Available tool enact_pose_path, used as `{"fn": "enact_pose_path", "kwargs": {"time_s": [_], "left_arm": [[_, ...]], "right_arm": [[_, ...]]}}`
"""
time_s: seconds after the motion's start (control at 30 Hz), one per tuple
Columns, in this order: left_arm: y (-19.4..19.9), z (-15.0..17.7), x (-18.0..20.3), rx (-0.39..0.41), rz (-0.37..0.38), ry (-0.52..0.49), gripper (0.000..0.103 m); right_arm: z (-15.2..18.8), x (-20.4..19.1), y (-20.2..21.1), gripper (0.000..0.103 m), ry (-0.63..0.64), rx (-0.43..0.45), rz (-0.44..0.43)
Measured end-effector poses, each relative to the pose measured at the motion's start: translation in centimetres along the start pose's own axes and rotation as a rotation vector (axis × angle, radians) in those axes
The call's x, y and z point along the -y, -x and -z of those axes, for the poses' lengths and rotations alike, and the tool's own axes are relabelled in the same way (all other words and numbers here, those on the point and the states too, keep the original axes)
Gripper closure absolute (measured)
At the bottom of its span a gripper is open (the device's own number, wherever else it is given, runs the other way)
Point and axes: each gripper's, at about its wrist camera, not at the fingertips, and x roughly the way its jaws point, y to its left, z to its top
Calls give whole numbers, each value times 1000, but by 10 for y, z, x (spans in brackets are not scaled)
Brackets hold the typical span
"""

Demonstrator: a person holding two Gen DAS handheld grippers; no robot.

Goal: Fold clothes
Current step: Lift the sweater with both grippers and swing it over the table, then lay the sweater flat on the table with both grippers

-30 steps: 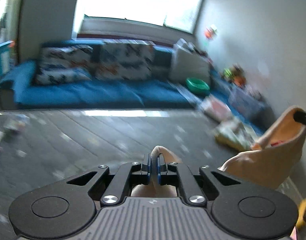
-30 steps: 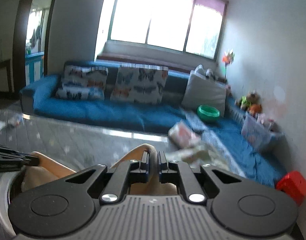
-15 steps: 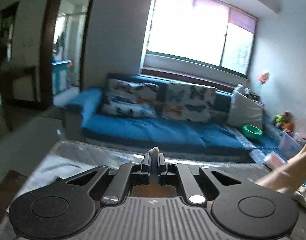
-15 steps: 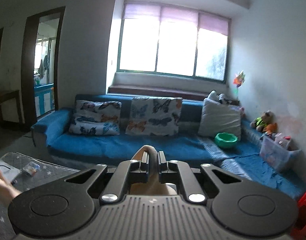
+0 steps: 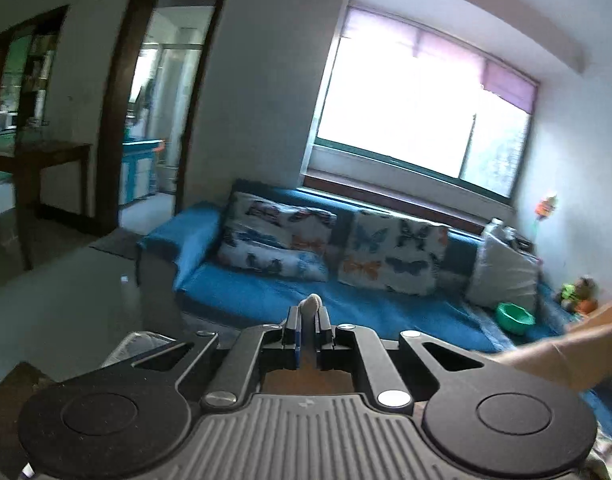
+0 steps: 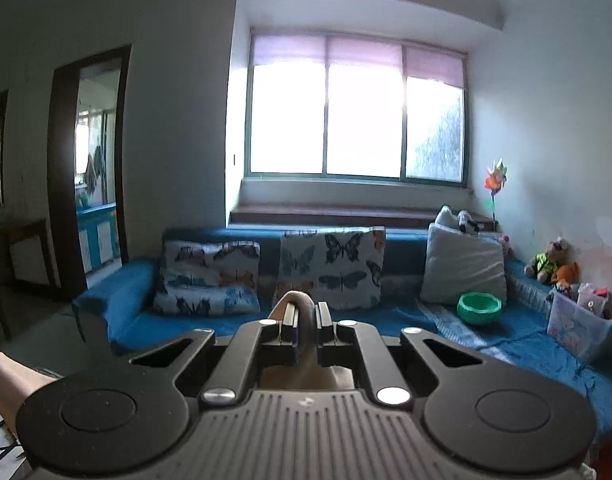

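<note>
A beige garment is stretched between both grippers, held up in the air. My left gripper point(image 5: 306, 320) is shut on one edge of it; a small fold of the cloth point(image 5: 310, 304) pokes out above the jaws, and the cloth runs off to the right edge point(image 5: 565, 356). My right gripper point(image 6: 304, 322) is shut on another edge; a loop of the beige cloth point(image 6: 298, 300) sticks out between the fingers. The same garment shows at the left edge of the right wrist view point(image 6: 10, 380). Most of it hangs below, hidden by the gripper bodies.
A blue sofa point(image 6: 385, 316) with butterfly cushions point(image 6: 329, 264) and a grey pillow point(image 6: 461, 268) stands ahead under a window. A green bowl point(image 6: 478, 308) and a clear toy box point(image 6: 577, 328) lie on it. A doorway point(image 5: 158, 120) is at left.
Both grippers have risen and tilted up from the grey table to face the sofa and window, lifting the beige garment with them. The left has swung toward the doorway.
</note>
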Motion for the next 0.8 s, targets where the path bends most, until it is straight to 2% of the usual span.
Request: {"fn": "enact_pose_path", "kwargs": {"time_s": [0.17,0.4,0.57,0.67,0.73,0.8], "left_arm": [[19,59,-13,-96,40,-74,96],[44,174,-34,-331,81,-127,95],[63,238,-49,-460,70,-182,92],[83,250,-57,-474,60,-215,88],[94,251,-59,-466,60,-239,81],[103,246,-57,-448,67,-267,81]], "right_arm": [[35,13,17,96,49,-90,-17],[138,12,43,96,164,-386,-43],[219,7,62,96,226,-591,-44],[238,7,79,95,261,-656,-57],[238,4,91,94,282,-659,-96],[234,-6,102,91,298,-639,-158]]}}
